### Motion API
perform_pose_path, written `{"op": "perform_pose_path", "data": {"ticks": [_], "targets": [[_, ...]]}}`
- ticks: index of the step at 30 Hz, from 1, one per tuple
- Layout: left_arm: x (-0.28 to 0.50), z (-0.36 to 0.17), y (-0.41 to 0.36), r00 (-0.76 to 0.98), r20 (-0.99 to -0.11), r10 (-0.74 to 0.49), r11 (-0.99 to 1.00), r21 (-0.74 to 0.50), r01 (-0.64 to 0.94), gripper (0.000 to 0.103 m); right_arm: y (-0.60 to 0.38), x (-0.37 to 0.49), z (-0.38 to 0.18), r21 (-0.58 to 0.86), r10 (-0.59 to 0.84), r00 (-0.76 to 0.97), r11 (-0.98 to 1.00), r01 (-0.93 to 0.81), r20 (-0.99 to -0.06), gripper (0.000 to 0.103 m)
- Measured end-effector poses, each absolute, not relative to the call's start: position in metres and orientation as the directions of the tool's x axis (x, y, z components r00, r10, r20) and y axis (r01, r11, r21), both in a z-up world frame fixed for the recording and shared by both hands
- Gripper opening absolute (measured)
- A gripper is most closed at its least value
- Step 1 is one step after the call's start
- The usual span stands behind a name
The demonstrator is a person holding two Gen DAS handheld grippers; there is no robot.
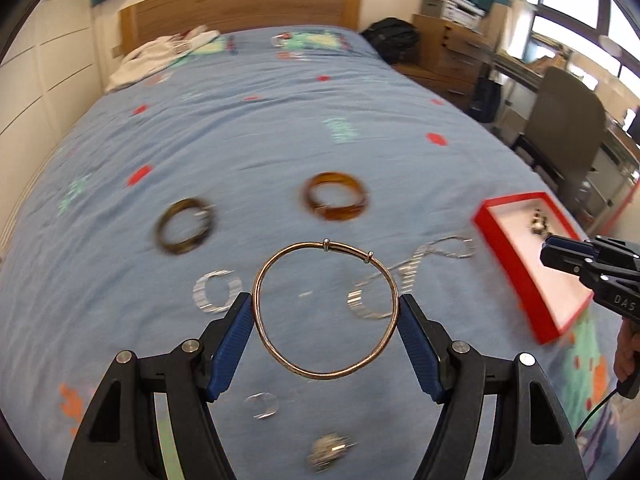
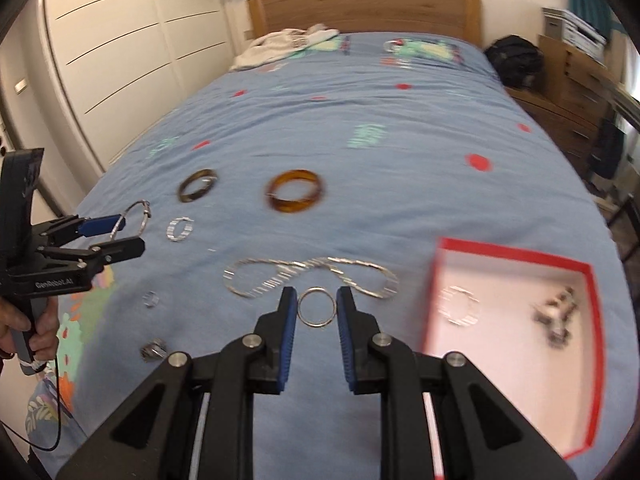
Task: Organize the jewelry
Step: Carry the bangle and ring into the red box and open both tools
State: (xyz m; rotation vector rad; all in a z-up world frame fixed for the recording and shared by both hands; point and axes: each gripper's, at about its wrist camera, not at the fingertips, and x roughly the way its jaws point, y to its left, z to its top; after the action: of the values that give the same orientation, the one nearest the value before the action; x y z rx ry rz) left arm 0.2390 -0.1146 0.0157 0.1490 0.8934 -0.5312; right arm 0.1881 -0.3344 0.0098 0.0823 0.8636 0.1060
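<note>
Copper-toned wire, thin and springy by the look of it, forms the bangle [image 1: 326,310] pinched across its width between the blue pads of the left gripper [image 1: 326,312], held above the bed [image 1: 248,128]. Beyond it lie a dark bangle [image 1: 185,226] to the left and an amber bangle [image 1: 335,196] farther right, with a silver chain [image 1: 432,258] stretching toward the red tray [image 1: 516,256] at right. I judge the wire light and slick, apt to flex or twist out unless squeezed gently at opposite sides. In the right wrist view, the right gripper [image 2: 317,307] has narrowed onto a small ring [image 2: 317,306], its pads touching either side; the ring seems stiff and light but easy to flick away. The tray [image 2: 516,254] sits just right of it, already holding a pale ring [image 2: 459,305] and a dark cluster [image 2: 557,316].
</note>
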Motion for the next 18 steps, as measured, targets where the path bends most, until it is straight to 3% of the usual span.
{"op": "perform_pose_path", "data": {"ticks": [8, 18], "targets": [[0.222, 0.020, -0.245, 0.402, -0.752, -0.522, 0.736, -0.159, 0.659, 0.071, -0.439, 0.147, 0.002, 0.059, -0.025, 0.618, 0.992, 0.116, -0.785, 0.019], [0.210, -0.004, -0.353, 0.275, -0.781, -0.561, 0.617, -0.173, 0.767, 0.071, -0.496, 0.134, -0.039, 0.063, -0.039, 0.549, 0.984, 0.165, -0.835, 0.019]]}}
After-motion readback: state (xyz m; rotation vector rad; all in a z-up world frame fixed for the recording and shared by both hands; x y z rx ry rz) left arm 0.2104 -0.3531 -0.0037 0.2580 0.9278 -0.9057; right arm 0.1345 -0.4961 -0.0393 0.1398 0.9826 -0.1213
